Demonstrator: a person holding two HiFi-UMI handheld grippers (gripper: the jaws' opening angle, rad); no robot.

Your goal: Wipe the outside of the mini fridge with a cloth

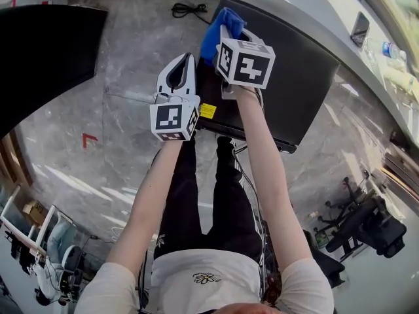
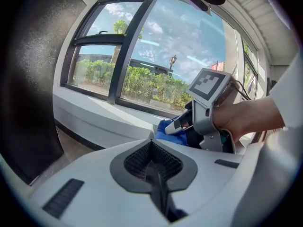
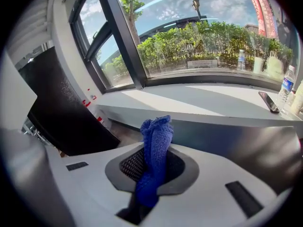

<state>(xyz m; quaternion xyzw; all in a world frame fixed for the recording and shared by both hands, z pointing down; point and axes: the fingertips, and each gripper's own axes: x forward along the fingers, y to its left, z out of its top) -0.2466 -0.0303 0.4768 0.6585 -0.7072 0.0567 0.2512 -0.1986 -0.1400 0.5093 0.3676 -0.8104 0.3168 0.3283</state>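
Above marble floor [image 1: 131, 57], right tongs [image 3: 151, 169] are gripping a blue cloth [image 3: 155, 145] over the mini fridge [image 1: 294, 90]; left tongs [image 2: 154, 167] hanging closed, empty; wiping apparently mostly remaining.

The black, box-shaped mini fridge [image 1: 294, 77] stands on the grey stone floor [image 1: 131, 57]. The blue knitted cloth [image 3: 157, 131], bunched upright, is pinched in the right gripper [image 3: 150, 150] over the fridge's far left top corner.
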